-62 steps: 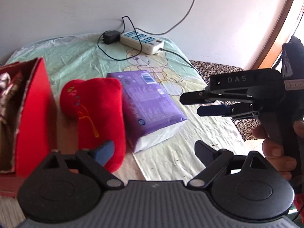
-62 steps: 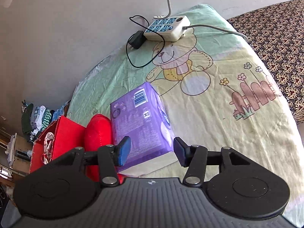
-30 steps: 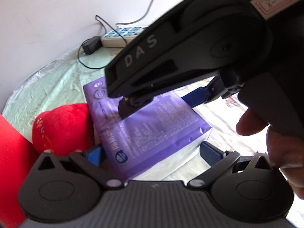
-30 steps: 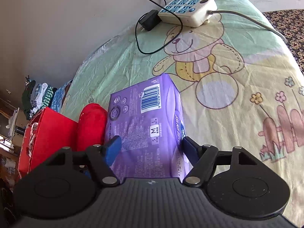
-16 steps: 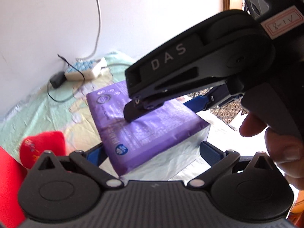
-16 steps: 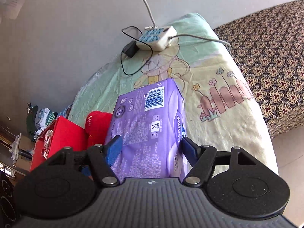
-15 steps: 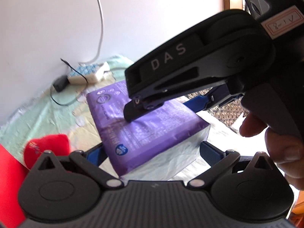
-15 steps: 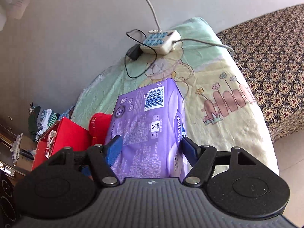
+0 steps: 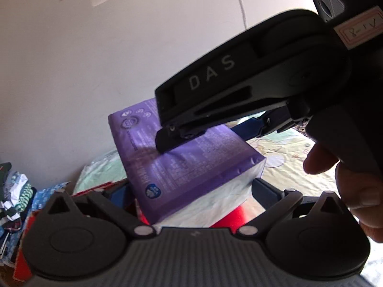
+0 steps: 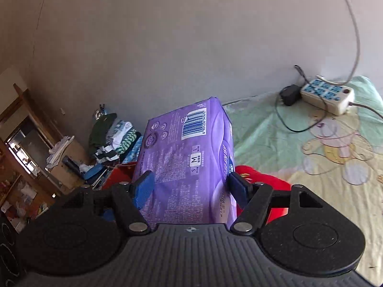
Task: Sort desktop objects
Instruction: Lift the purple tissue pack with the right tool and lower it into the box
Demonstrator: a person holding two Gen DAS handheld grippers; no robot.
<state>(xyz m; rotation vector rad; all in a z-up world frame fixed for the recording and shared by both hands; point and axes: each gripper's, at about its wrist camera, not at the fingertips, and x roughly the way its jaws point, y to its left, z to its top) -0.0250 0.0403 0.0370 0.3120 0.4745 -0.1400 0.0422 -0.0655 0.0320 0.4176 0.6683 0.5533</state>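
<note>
Purple plastic wrapped the soft pack [image 10: 191, 165], which was off the bedsheet [image 10: 323, 191] and raised above the red box [image 9: 24, 229] and the red plush toy [image 10: 261, 181]. Its long axis ran forward, away from the right gripper [image 10: 191, 189], along that gripper's fingers.

The right gripper was clamped on the pack: its two blue pads pressed the pack's opposite long sides near the close end. In the left wrist view one black finger [image 9: 177, 141] of the right gripper rested on the pack's printed face.

The left gripper [image 9: 189, 191] sat just below and beside the pack. Its fingers were spread wide, one on each side of the pack's lower corner, and neither pad visibly touched the wrapping. It held nothing.

Relative to the pack, the red box lay below and to the left, the plush toy directly beneath, and the power strip [image 10: 328, 95] well apart at the far right by the wall.

Judgement: the right hand carried the load, and the coming move likely depended on lowering the pack leftward into the box.
</note>
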